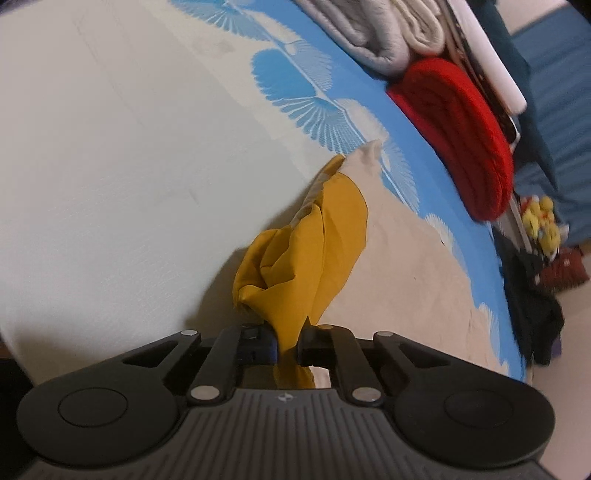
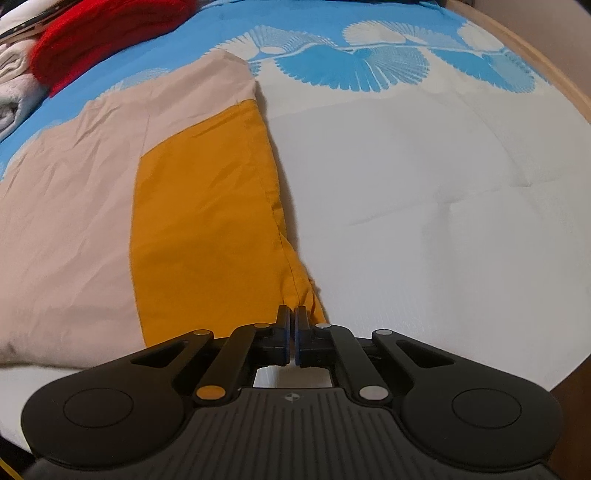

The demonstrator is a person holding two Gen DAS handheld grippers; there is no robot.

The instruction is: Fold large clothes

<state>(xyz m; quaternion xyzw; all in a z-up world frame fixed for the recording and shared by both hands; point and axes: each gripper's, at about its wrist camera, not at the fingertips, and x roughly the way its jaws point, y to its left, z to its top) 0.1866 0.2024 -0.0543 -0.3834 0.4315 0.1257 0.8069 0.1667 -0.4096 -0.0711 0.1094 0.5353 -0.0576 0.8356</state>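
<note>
A large beige and mustard-yellow garment [image 2: 207, 221] lies spread on the bed sheet [image 2: 424, 184], reaching to the far left in the right wrist view. My right gripper [image 2: 293, 314] is shut on the near corner of its yellow panel, where the seam runs between the pads. In the left wrist view another yellow part of the garment [image 1: 306, 251] is bunched and drawn up off the sheet. My left gripper [image 1: 288, 332] is shut on that bunch, and a fold hangs down behind the fingers. The beige part stretches away to the right.
A folded red knit [image 1: 461, 140] and folded grey and white clothes [image 1: 376, 33] lie along the bed's blue shell-patterned edge. Dark clothes [image 1: 532, 306] and a yellow toy [image 1: 543, 221] lie on the floor beyond. A wooden bed frame [image 2: 546, 62] borders the far right.
</note>
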